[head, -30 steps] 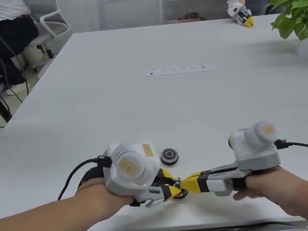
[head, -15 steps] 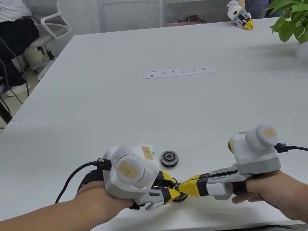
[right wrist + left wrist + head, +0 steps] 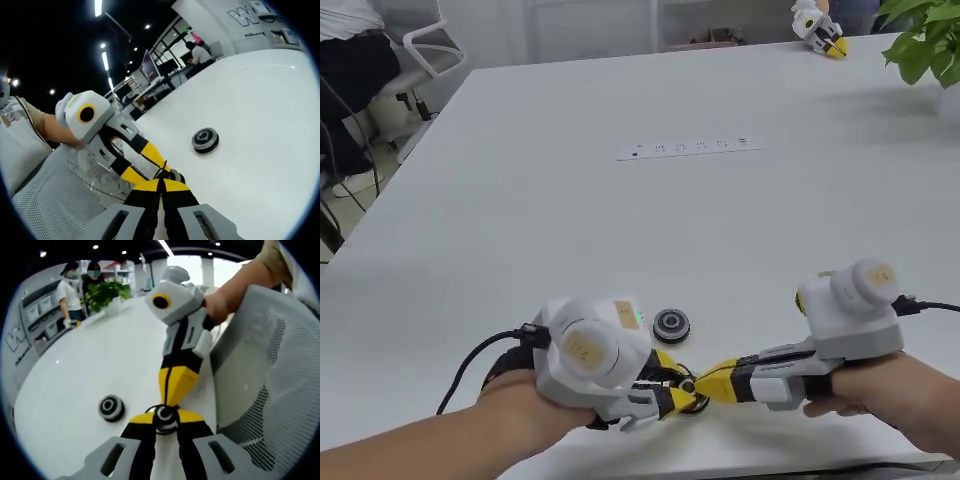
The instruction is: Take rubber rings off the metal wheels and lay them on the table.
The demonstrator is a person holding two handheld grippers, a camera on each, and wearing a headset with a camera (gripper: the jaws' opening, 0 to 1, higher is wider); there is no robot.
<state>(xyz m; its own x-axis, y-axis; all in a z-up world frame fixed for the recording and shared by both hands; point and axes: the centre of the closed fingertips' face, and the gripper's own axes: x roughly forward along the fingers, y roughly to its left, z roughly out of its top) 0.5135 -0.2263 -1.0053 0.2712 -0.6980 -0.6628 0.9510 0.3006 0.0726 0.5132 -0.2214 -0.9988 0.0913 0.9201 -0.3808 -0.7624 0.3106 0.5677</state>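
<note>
The white surface [image 3: 620,220] is smooth and matte, so a freed ring should lie where we set it. Our left gripper [image 3: 165,419] clamps its fingers on the held wheel [image 3: 164,414] near the front edge. The right gripper [image 3: 161,187] has its fingers pinched shut on the thin black rubber ring [image 3: 155,407]. We should pull steadily off the rim (rubber stretches, metal won't), with the left holding firm. A second wheel [image 3: 671,324], round and dark-tyred, lies just beyond.

A loose wheel [image 3: 671,325] lies on the table [image 3: 620,220] just behind the clamped wheel [image 3: 164,415].
</note>
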